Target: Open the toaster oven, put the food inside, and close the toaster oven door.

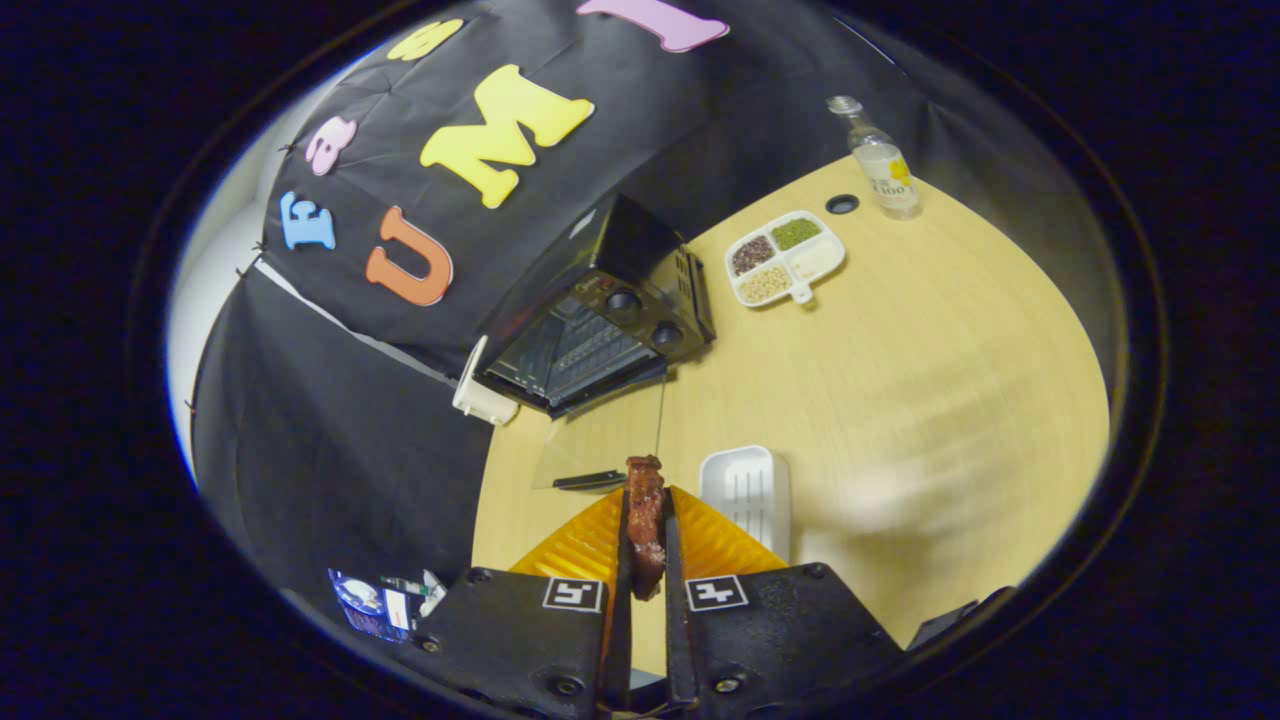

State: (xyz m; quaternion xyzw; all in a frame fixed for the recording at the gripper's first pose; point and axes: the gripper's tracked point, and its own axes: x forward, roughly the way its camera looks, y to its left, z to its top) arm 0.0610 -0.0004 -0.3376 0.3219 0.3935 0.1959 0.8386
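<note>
A small, light, firm-looking strip of grilled meat (645, 520) is being pinched mid-length between the jaws, toaster oven (600, 320) door (600, 440) already open ahead.

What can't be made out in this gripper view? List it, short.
- Food: its lower end is hidden between the fingers of the gripper, which is shut on it.
- Toaster oven: door open, but the inside is dark behind the rack; its knobs are too small to read.
- White tray: near end cut off by the gripper body.
- Table: a blurred pale patch beside the tray cannot be identified.
- Bottle: label too small.
</note>
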